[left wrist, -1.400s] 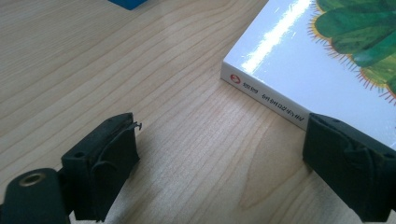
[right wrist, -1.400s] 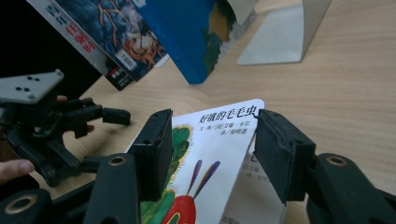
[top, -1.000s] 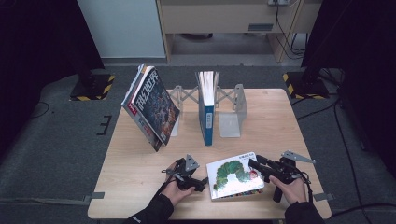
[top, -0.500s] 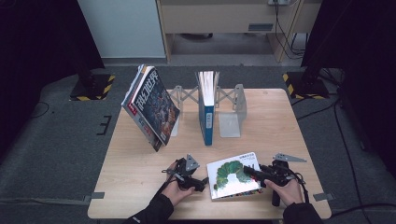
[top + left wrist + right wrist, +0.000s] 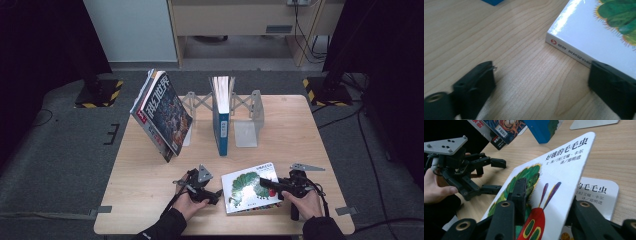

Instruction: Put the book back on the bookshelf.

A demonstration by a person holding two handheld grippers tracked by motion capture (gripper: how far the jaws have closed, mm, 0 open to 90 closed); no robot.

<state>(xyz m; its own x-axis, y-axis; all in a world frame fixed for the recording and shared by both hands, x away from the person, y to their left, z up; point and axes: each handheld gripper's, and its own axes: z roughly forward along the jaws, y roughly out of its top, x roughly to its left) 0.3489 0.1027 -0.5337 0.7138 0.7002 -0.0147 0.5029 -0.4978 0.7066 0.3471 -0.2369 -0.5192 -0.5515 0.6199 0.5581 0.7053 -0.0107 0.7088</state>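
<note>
Right gripper (image 5: 541, 220) fingers clamping caterpillar book (image 5: 554, 182) cover, left gripper (image 5: 541, 87) wide

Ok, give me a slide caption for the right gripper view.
Right gripper closing on the caterpillar book's lifted cover, left gripper open nearby.

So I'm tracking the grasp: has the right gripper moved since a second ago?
Yes. The right gripper has slid left onto the caterpillar book, away from the table's right edge; its jaws have just been closing on the lifted cover.

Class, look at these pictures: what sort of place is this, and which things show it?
Probably a recording lab, not a home: a wooden table on grey carpet, dark stands with hazard-striped bases, and a metal book rack holding books.
</note>
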